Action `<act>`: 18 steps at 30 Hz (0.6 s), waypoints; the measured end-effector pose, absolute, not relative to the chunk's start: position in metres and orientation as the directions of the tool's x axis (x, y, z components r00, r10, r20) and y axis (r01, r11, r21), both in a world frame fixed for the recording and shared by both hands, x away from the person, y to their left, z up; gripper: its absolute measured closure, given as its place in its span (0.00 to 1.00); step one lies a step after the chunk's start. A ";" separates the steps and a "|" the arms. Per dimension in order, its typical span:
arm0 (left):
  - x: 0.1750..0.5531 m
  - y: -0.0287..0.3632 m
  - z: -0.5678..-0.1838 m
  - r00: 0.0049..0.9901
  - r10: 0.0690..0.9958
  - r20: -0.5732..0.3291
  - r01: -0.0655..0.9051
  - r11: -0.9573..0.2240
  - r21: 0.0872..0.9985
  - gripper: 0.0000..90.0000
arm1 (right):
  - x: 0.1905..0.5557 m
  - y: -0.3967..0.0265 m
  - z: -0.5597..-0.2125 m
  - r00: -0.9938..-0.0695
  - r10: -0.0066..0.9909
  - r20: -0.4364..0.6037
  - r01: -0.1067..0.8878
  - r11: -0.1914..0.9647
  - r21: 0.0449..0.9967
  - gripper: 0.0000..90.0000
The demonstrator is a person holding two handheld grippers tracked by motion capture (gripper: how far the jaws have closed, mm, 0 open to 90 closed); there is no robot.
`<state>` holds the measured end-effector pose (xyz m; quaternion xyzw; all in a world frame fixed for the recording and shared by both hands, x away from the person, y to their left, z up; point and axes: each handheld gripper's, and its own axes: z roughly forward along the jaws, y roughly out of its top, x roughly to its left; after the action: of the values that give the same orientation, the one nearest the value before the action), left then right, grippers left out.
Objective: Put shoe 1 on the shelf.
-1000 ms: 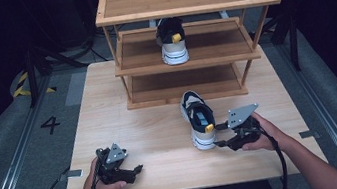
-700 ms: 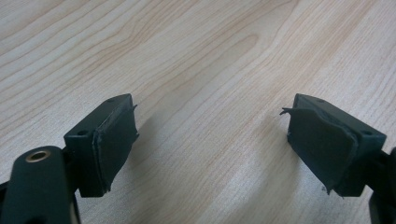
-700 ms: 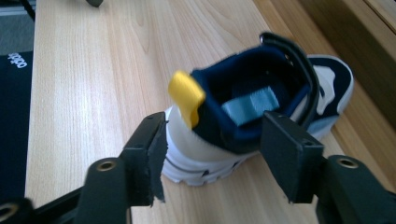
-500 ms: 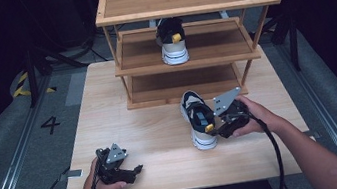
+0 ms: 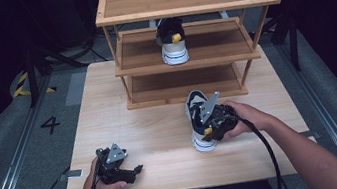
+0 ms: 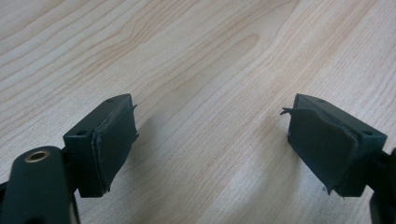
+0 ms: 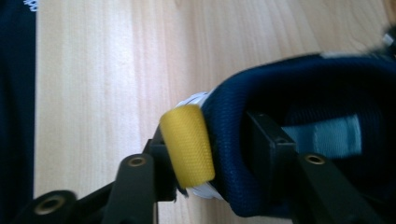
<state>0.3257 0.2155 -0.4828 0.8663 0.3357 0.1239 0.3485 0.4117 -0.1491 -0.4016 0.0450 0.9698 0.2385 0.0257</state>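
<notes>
Left gripper, held in the left hand at the near left part of the table: jaws stood wide apart with bare wood between them, and the worn black pads touched nothing. Right gripper, held in the right hand at the near right part of the table: jaws closed on the heel of the shoe, one jaw outside the heel behind the yellow tab, the other inside the dark blue collar. The shoe, white-soled with a dark upper, sat on the table directly under this gripper and ran away from it toward the rack, well to the right of the left gripper. A grey plate topped the right gripper, and a cable trailed from it back along the forearm. Beyond both grippers, a wooden rack of three shelves stood at the far side of the table. On its middle shelf, straight ahead of the right gripper, sat a second shoe with a yellow tab, heel toward the person. The bottom shelf lay just past the toe of the held shoe.
</notes>
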 end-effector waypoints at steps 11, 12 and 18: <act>0.326 0.215 -0.483 0.745 0.667 -0.018 0.494 -0.533 0.687 0.17 | 0.405 -0.147 -0.405 -0.992 0.129 0.010 0.116 0.848 0.518 0.76; 0.326 0.215 -0.483 0.745 0.667 -0.018 0.493 -0.533 0.687 0.17 | 0.404 -0.147 -0.405 -0.992 0.124 0.018 0.116 0.848 0.517 0.76; 0.327 0.216 -0.483 0.747 0.665 -0.018 0.492 -0.535 0.686 0.17 | 0.401 -0.150 -0.401 -0.997 0.077 0.033 0.083 0.875 0.478 0.76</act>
<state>0.3266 0.2156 -0.4828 0.8673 0.3335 0.1236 0.3482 0.4005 -0.1504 -0.4010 0.0412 0.9681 0.2470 -0.0064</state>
